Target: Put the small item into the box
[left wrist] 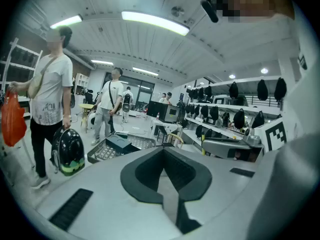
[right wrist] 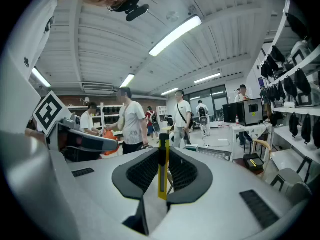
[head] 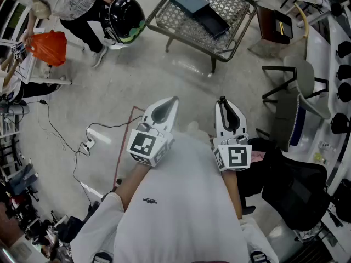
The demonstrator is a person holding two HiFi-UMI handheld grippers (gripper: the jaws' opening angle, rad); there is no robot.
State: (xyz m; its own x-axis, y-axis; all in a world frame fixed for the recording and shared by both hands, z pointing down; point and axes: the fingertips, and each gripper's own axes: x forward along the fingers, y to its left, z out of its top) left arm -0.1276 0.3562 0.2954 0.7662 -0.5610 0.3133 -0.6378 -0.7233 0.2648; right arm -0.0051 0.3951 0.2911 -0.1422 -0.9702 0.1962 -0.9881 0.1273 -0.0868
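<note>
1. Yellow and slim with a dark top end, the small item [right wrist: 162, 176] stands upright between the pads of your right gripper [right wrist: 163, 151], which is clamped on it. It looks like a cutter, though I cannot be sure.
2. Your left gripper [left wrist: 164, 150] has its fingers pressed together with nothing between them.
3. In the head view both grippers are raised side by side close in front of you and point forward.
4. A dark box [head: 189, 0] lies on the lattice-topped table [head: 241, 16], well ahead of both grippers. I take it for the target, but whether it is open I cannot tell.
5. By my reading the pickup is done. You have yet to carry the item over to the table, lower it into the box and let go.
</note>
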